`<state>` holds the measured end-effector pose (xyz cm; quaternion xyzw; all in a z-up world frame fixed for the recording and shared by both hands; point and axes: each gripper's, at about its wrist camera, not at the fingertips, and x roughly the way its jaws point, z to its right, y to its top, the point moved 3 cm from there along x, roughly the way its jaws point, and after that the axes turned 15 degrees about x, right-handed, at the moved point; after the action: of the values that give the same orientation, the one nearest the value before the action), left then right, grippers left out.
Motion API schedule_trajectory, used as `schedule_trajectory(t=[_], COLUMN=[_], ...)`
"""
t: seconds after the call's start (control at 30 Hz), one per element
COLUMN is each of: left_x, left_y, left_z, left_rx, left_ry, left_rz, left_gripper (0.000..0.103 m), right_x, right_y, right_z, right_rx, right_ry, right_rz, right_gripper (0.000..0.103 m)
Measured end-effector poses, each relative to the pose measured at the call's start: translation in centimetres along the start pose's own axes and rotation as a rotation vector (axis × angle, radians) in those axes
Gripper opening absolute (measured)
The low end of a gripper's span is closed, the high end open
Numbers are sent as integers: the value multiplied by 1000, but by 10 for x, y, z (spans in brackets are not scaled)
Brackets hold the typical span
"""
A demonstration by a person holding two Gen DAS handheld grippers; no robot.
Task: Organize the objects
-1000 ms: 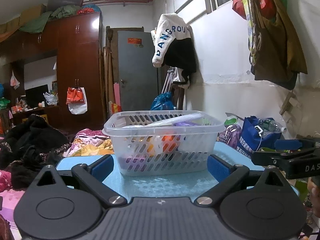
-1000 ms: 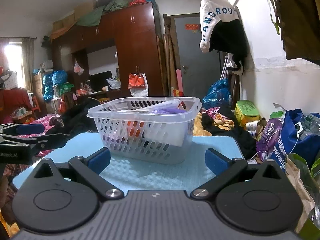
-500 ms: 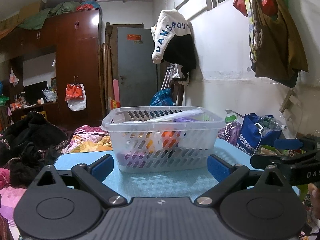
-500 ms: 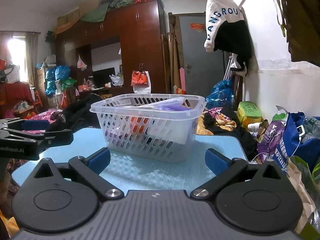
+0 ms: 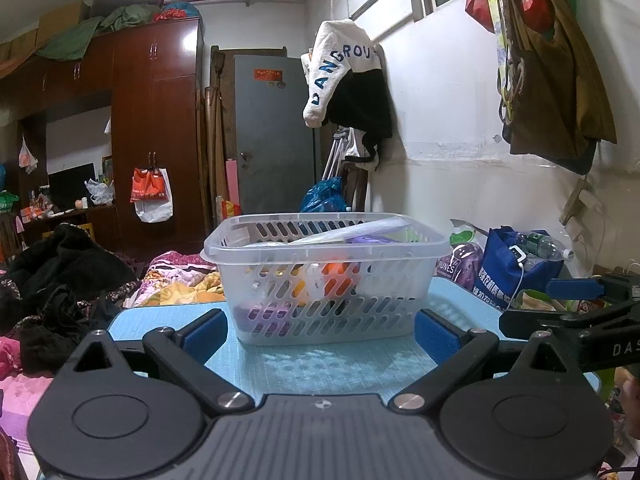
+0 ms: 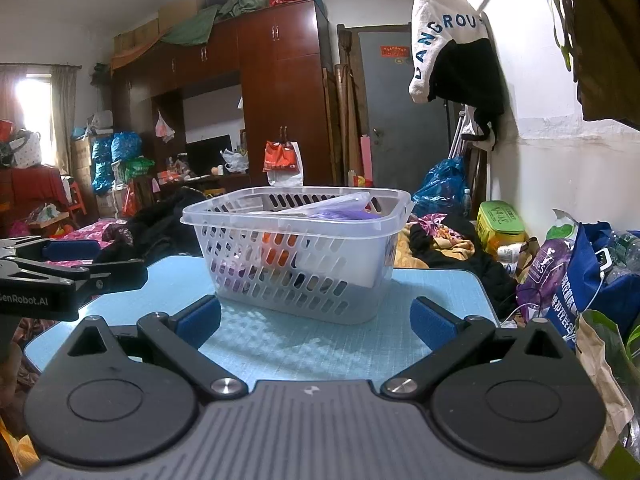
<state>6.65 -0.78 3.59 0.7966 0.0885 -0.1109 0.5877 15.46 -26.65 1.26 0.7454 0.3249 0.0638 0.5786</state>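
Both tools hung at the near edge of the blue table, jaws spread wide and empty: left gripper, right gripper. Straight ahead of each, apart from the fingertips, stood the clear slotted basket, already holding orange and purple items. Its long axis ran crosswise to both. Neither gripper appeared clearly nearer.

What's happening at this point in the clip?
A person holds two claws level over a light blue table, both aimed at a clear plastic basket that already has items inside. The left claw and the right claw are both open and empty, short of the basket. Nothing is being gripped.
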Motion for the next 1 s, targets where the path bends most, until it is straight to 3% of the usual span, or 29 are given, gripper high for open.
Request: schedule_trajectory(t=[1.0], left_x=[1], left_y=[0], left_z=[9], left_rx=[10], left_ry=[-15], left_rz=[0], left_gripper=[101], right_x=[-1], right_y=[1], right_z=[2], right_rx=[4], right_ry=[2], right_rz=[5], right_gripper=[103])
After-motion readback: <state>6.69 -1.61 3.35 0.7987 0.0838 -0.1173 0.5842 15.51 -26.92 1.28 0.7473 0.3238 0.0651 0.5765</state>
